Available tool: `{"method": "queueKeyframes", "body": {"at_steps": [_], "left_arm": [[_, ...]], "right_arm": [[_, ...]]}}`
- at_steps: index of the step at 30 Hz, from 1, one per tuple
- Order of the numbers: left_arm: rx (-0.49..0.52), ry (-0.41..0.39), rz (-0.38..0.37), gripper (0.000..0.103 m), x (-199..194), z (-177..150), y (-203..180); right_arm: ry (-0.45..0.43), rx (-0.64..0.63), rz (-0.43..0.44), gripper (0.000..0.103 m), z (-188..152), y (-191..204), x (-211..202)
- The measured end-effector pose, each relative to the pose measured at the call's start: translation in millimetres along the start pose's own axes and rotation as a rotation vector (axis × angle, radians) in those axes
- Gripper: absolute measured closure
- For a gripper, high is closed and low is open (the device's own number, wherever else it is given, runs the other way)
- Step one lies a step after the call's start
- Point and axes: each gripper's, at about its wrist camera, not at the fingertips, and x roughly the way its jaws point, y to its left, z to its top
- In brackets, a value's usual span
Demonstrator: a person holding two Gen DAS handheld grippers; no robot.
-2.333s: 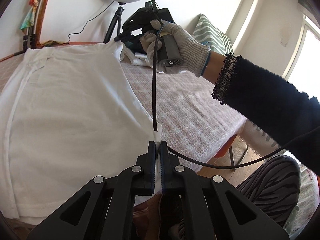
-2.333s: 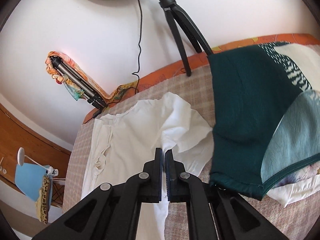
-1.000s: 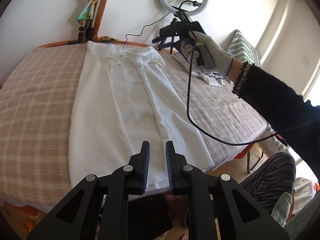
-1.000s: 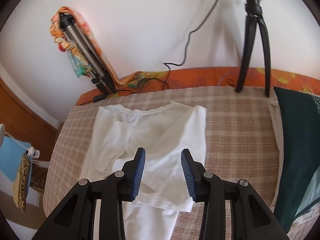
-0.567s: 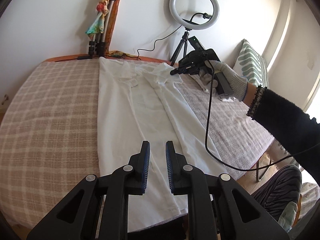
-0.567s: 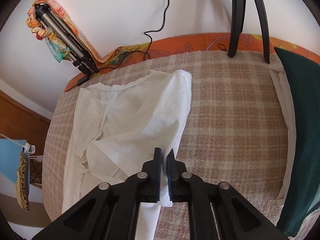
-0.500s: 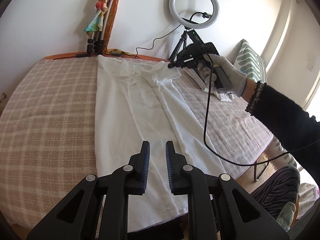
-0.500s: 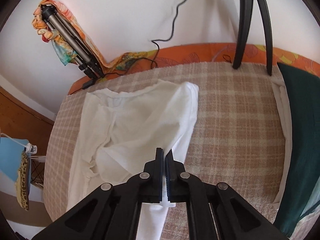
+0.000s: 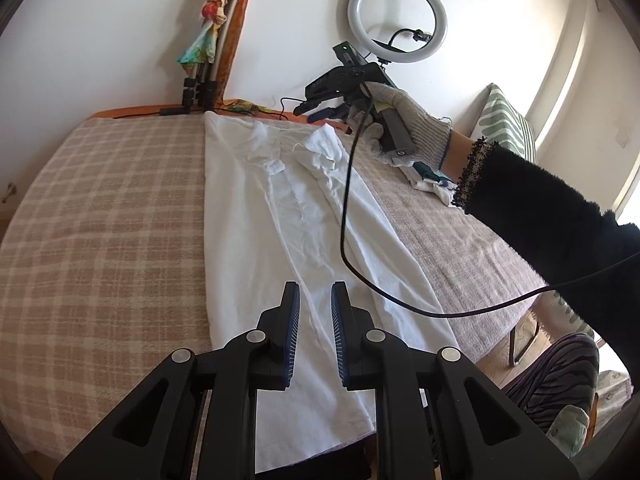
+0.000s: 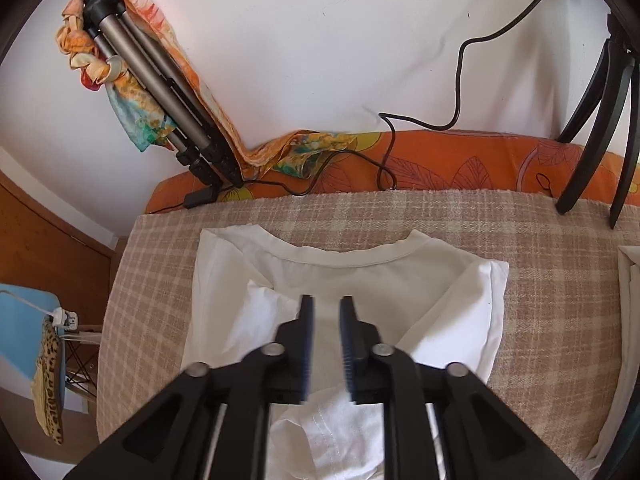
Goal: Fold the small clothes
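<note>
— Shirt position? White T-shirt (image 9: pixel 280 216) is laid lengthwise on the checked woven blanket (image 9: pixel 104 216), sleeves folded inward.
— Claws? Left gripper (image 9: pixel 313 312) and right gripper (image 10: pixel 325 320) are held apart, empty, above soft creased cotton.

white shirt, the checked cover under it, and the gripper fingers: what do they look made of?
White shirt: thin matte knit, likely cotton jersey; soft creases, ribbed neckline.
Checked cover: coarse woven cloth, beige and cream; the weave grain shows.
Left gripper fingers: black matte rigid plastic, possibly printed, with metal screws and blue ridged pads, probably rubber.
</note>
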Motion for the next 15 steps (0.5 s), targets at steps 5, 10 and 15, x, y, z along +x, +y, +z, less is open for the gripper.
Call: {"method": "queueKeyframes", "body": {"at_steps": [5, 10, 15], "left_arm": [[-0.046, 0.014, 0.024, 0.089, -1, -2, 15], [-0.069, 0.03, 0.045, 0.058, -1, -3, 24], [-0.088, 0.055, 0.046, 0.057, 0, -7, 33]], "right_arm": [[-0.04, -0.007, 0.012, 0.064, -22, -19, -28], [-0.095, 0.057, 0.007, 0.063, -57, -48, -67], [-0.097, 0.071, -0.013, 0.064, -112, -61, -105]]}}
